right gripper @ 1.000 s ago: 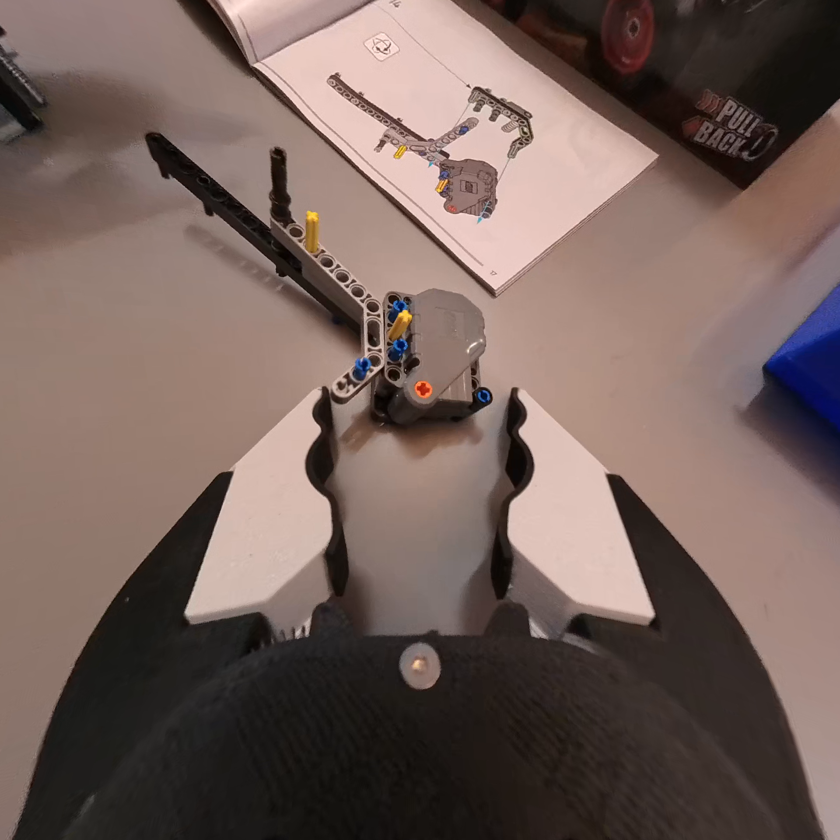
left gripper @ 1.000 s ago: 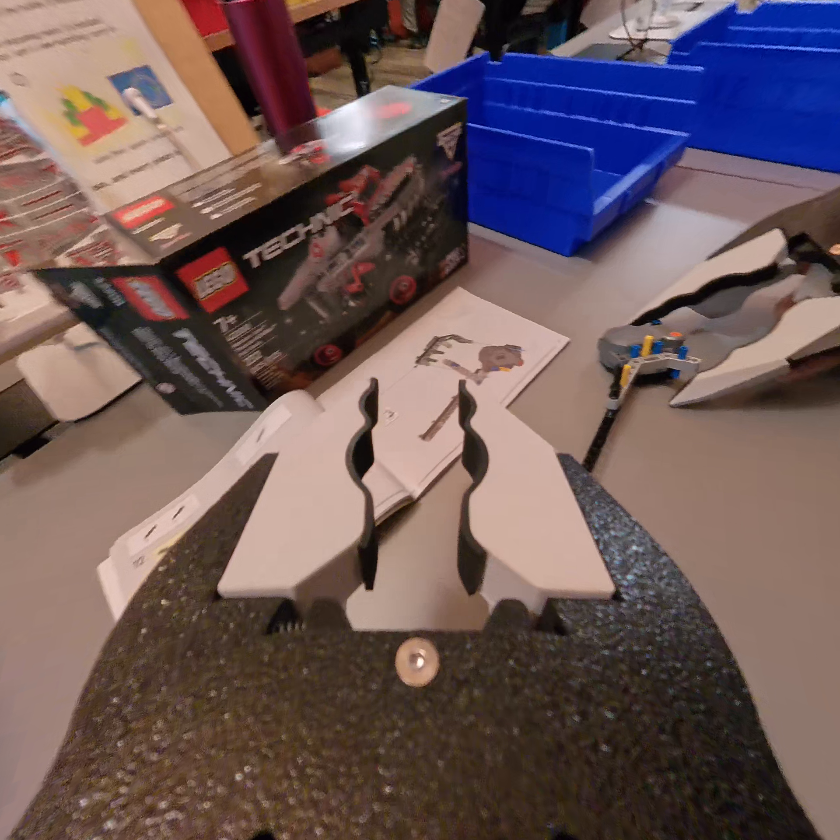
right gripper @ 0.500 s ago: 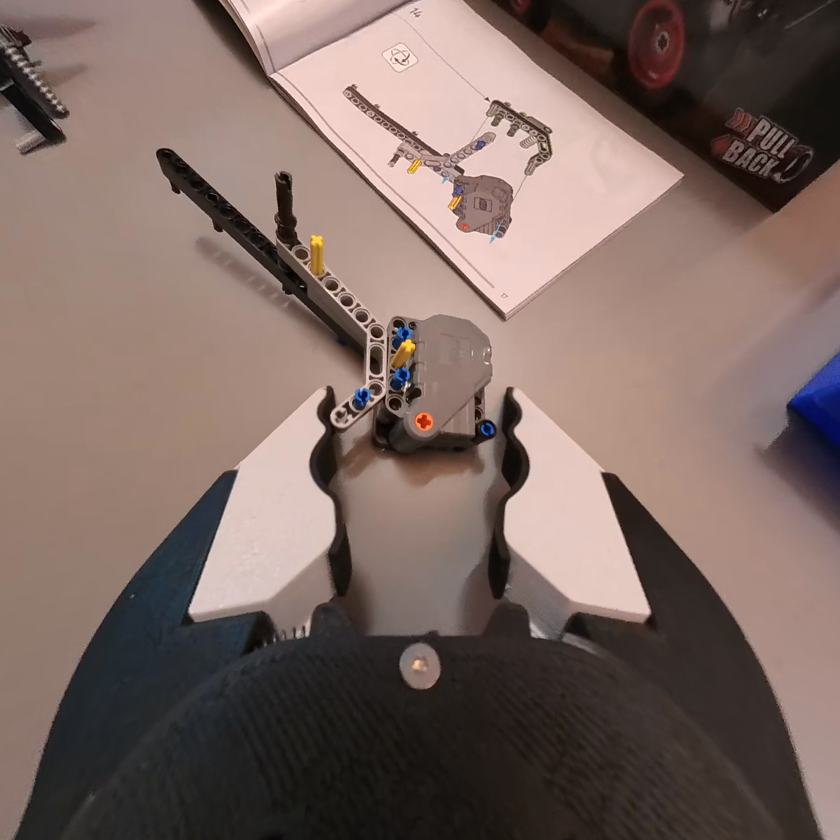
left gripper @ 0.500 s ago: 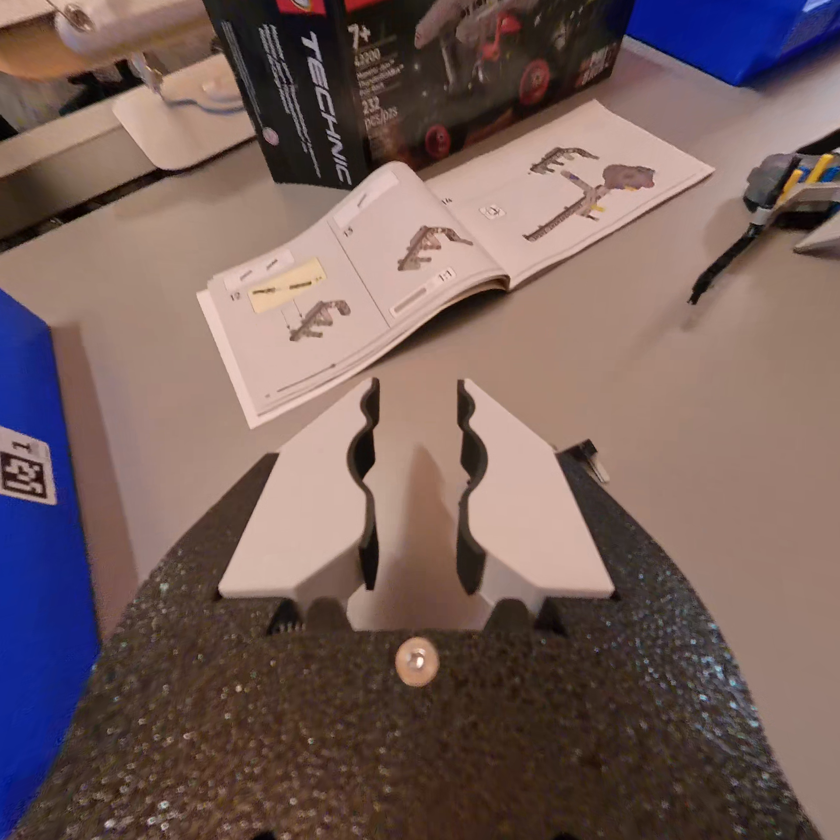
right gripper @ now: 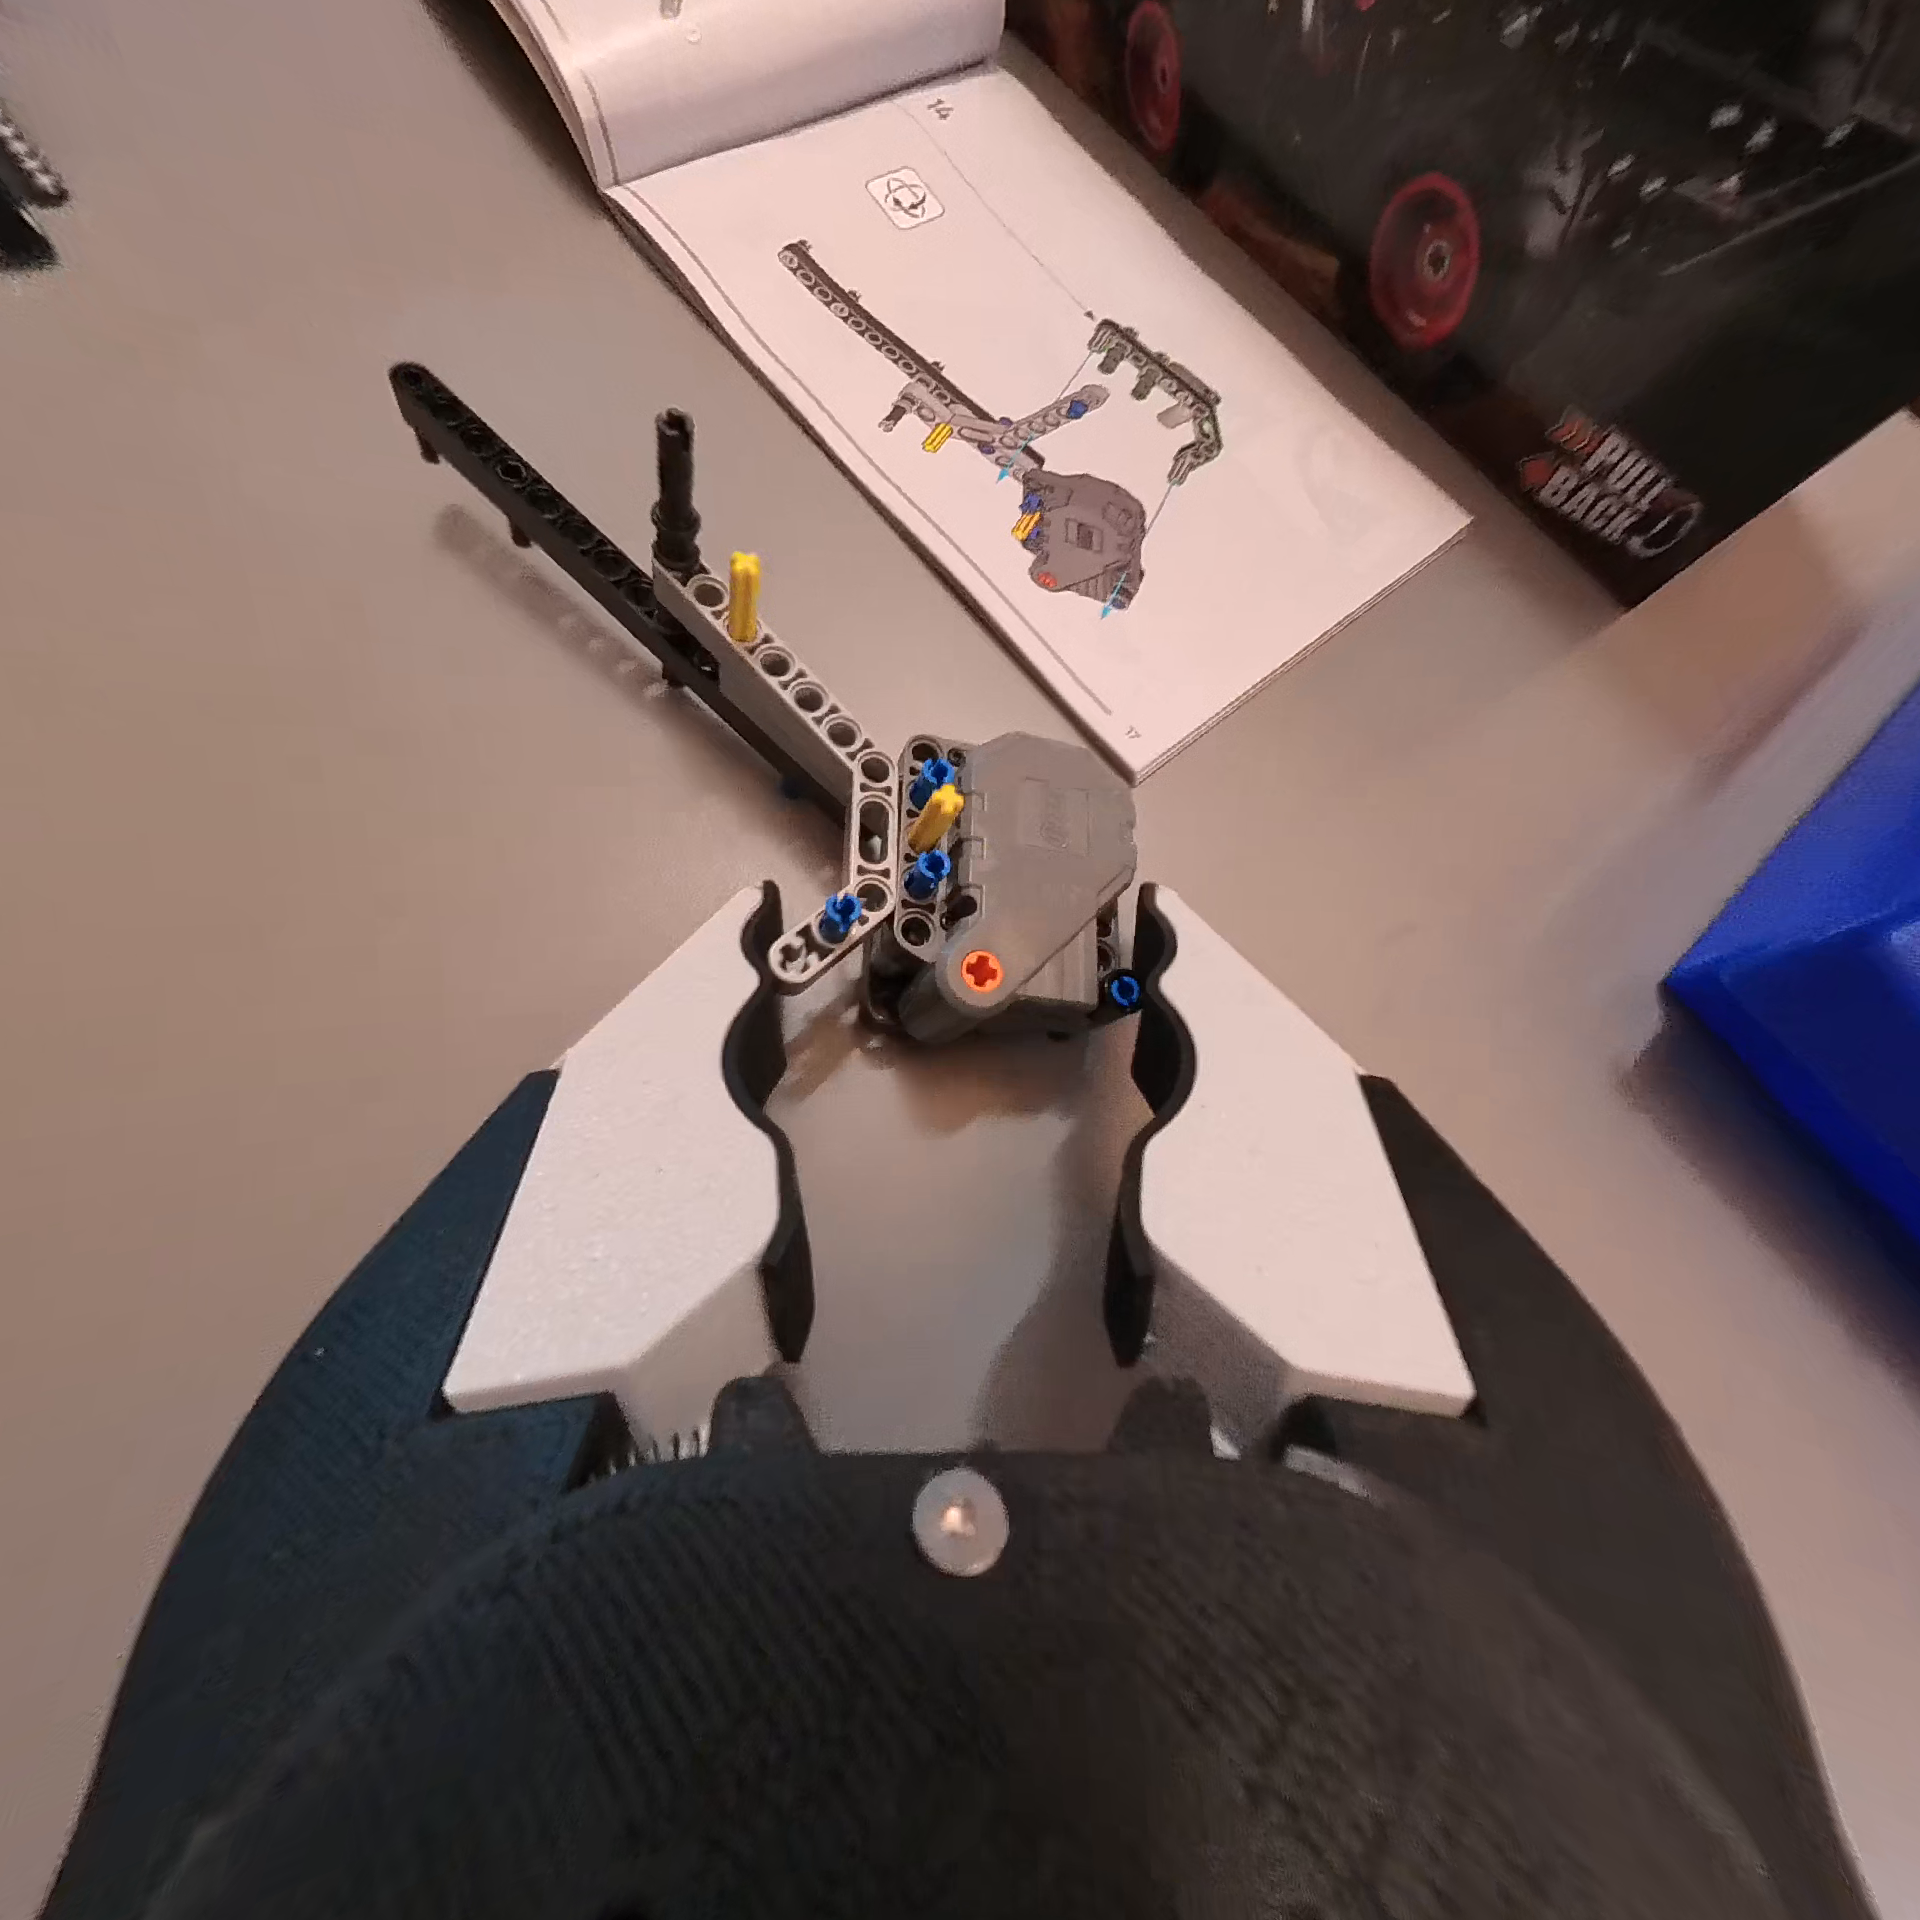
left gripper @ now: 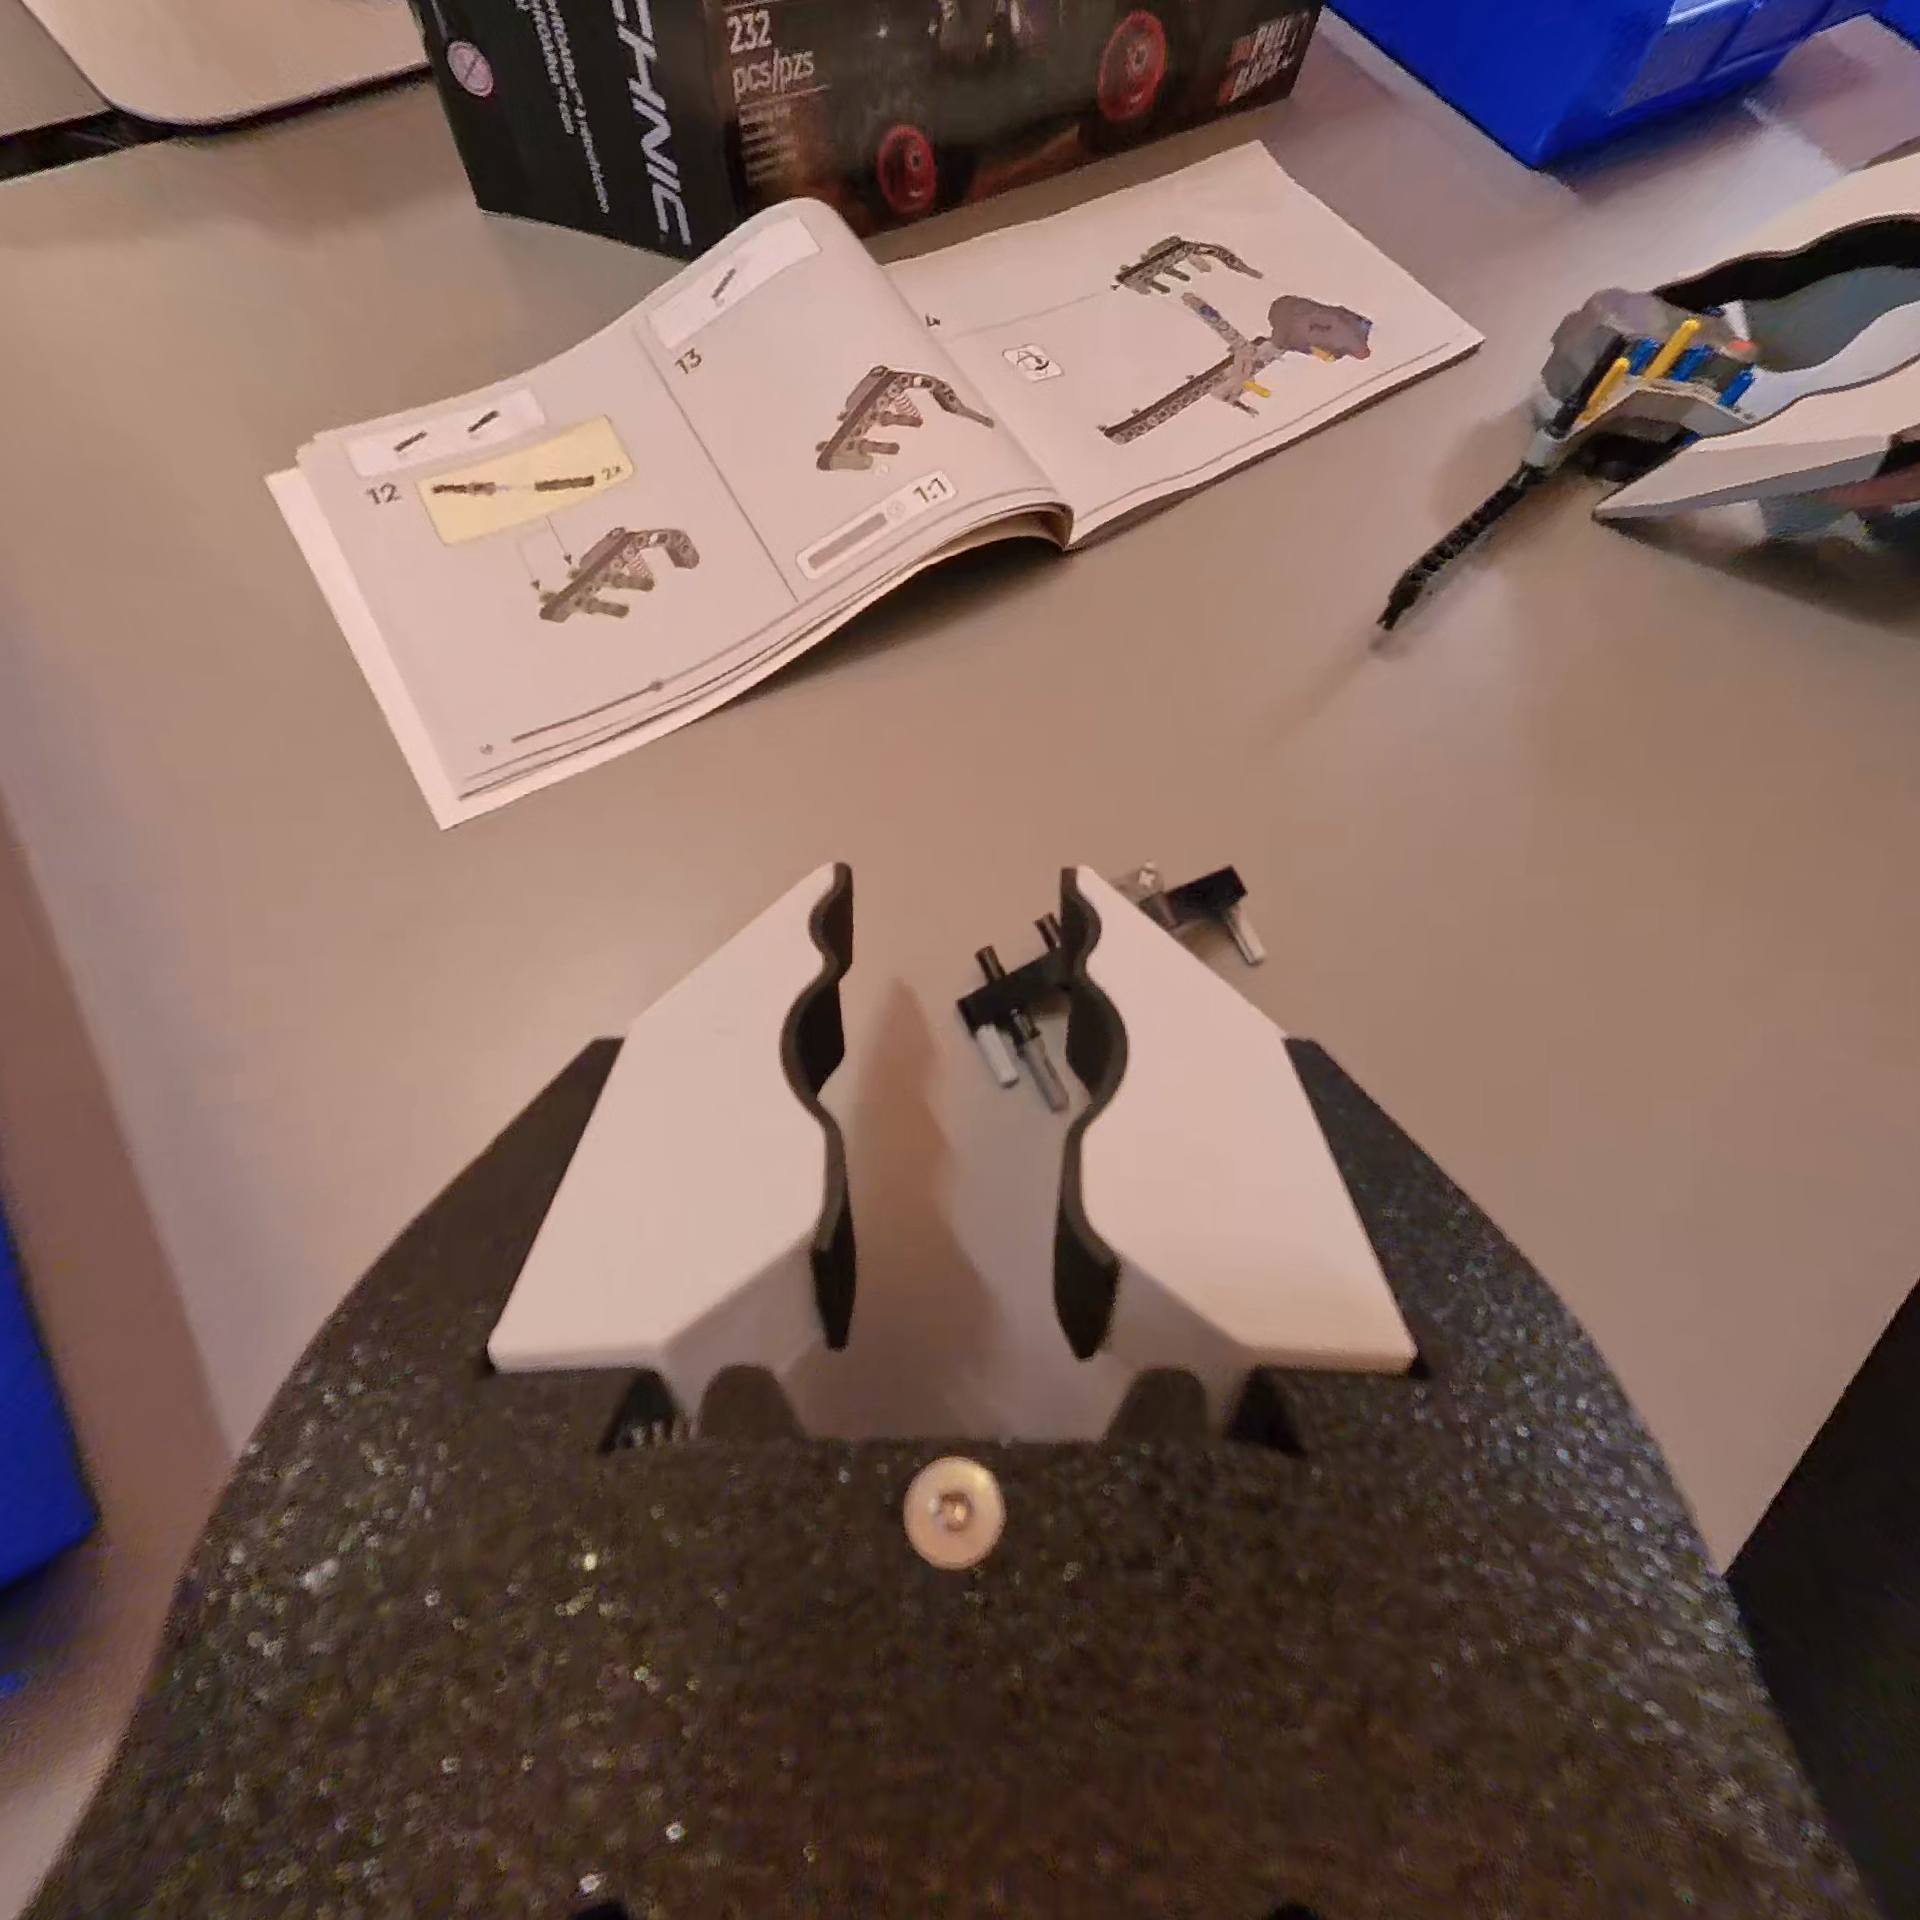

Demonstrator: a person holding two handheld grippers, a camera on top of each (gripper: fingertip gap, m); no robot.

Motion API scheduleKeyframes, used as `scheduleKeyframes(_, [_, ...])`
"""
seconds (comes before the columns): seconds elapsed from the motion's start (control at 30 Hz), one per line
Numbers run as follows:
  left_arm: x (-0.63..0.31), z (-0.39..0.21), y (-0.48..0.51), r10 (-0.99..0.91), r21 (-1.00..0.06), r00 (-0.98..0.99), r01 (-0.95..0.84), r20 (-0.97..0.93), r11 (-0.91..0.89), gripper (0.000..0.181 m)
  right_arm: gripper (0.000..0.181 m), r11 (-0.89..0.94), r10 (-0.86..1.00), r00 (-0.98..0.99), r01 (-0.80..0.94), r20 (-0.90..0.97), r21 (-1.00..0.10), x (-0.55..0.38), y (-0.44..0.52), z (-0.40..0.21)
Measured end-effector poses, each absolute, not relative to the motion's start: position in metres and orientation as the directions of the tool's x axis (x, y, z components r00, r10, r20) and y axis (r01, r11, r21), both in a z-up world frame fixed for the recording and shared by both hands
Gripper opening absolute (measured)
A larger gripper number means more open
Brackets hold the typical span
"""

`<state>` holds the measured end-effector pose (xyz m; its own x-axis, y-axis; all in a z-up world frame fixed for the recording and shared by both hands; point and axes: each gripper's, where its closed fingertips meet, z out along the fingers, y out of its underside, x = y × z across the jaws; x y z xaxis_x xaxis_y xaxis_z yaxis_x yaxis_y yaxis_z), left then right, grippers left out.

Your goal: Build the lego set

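Left wrist view: left gripper [left gripper: 956, 883] is hovering over the grey tabletop [left gripper: 312, 987], fingers parted a moderate way and holding nothing. A small black lego sub-assembly w/ grey pins [left gripper: 1013, 1003] is lying on the table betw. the fingertips, tight against the inner edge of the right-hand finger and partly hidden under it; a second black-and-grey piece [left gripper: 1195, 899] is sitting just beyond that finger's tip.

Right wrist view: right gripper [right gripper: 956, 904] is bracketing the grey pull-back motor block [right gripper: 1023, 883] of the part-built lego frame, fingers spread wide. Can't tell if the pads are touching it; a gap is showing on the left side. A grey angled beam w/ blue and yellow pins [right gripper: 790, 696] and a long black beam [right gripper: 520, 488] are extending away ahead-left of the fingertips.

An open white instruction booklet [right gripper: 1195, 582] is lying ahead-right of the fingers, w/ a dark printed set box [right gripper: 1558, 239] beyond it.

Step in hand, judging by the layout: right is steadying the frame while left is going for the small sub-assy. Next move prob. calls for shifting left gripper rightward to centre the piece, closing on it, then carrying it to the frame's blue pins.
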<state>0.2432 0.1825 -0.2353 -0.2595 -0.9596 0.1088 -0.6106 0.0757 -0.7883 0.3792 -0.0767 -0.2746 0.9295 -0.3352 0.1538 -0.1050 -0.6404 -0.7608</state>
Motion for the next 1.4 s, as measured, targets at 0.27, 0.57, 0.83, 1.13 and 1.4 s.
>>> scheduleKeyframes(0.27, [0.237,-0.235,0.196,-0.973,-0.798,-0.189,-0.603,0.132,0.009,0.036,0.065,-0.65,-0.331,0.899,0.002,0.286,-0.76,0.386,-0.071,-0.269])
scheduleKeyframes(0.57, [0.245,-0.23,0.183,-0.972,-0.788,-0.231,-0.605,0.032,0.118,0.035,0.065,-0.644,-0.285,0.876,0.125,0.388,-0.755,0.385,-0.067,-0.262])
scheduleKeyframes(0.83, [0.25,-0.213,0.195,-0.984,-0.849,-0.171,-0.51,-0.057,0.138,0.033,0.065,-0.623,-0.319,0.787,0.246,0.528,-0.743,0.396,-0.068,-0.248])
scheduleKeyframes(1.13, [0.272,-0.2,0.232,-0.993,-0.952,-0.103,-0.295,-0.057,0.085,0.037,0.065,-0.54,-0.352,0.77,0.298,0.533,-0.787,0.394,-0.069,-0.231])
scheduleKeyframes(1.4, [0.319,-0.184,0.261,-0.976,-0.968,-0.043,-0.123,-0.214,0.217,0.036,0.065,-0.629,-0.265,0.775,0.312,0.574,-0.712,0.389,-0.065,-0.25])
